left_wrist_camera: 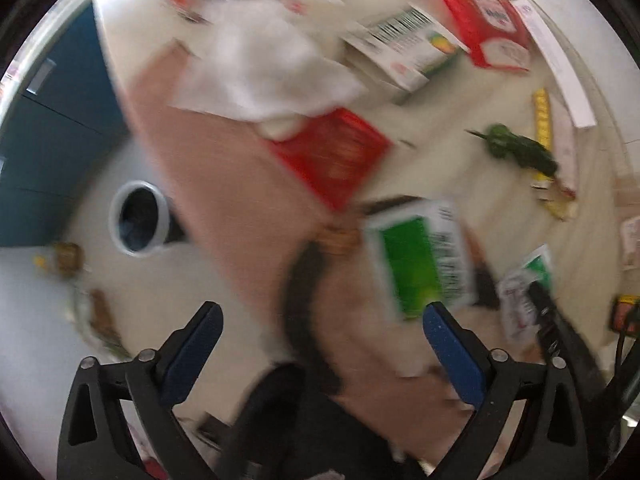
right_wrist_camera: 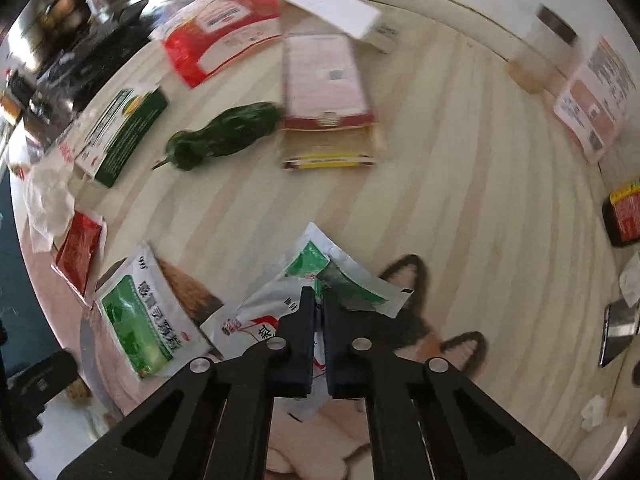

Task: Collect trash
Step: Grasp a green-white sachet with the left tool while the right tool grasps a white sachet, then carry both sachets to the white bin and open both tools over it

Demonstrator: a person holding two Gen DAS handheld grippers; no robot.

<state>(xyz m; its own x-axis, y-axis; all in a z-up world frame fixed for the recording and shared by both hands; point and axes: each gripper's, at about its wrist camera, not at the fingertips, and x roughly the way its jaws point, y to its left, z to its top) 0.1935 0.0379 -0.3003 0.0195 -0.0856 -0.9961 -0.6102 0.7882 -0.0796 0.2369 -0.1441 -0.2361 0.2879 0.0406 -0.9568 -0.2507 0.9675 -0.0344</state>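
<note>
My right gripper (right_wrist_camera: 318, 300) is shut on a torn white and green sachet (right_wrist_camera: 352, 280) and holds it over the table's near edge. In the left wrist view the same sachet (left_wrist_camera: 524, 284) shows at the right, blurred. My left gripper (left_wrist_camera: 320, 320) is open and empty, above the table edge. A green and white packet (left_wrist_camera: 420, 256) lies just ahead of it, also in the right wrist view (right_wrist_camera: 140, 312). A red packet (left_wrist_camera: 336, 152) and a crumpled white tissue (left_wrist_camera: 268, 72) lie further on. A round bin (left_wrist_camera: 138, 224) stands on the floor to the left.
A green pepper (right_wrist_camera: 224, 136), a green box (right_wrist_camera: 124, 132), a red and white pouch (right_wrist_camera: 224, 32), a pink and white box (right_wrist_camera: 324, 76) and a white box (right_wrist_camera: 332, 4) lie on the pale wooden table (right_wrist_camera: 480, 200). A blue cabinet (left_wrist_camera: 48, 128) stands left.
</note>
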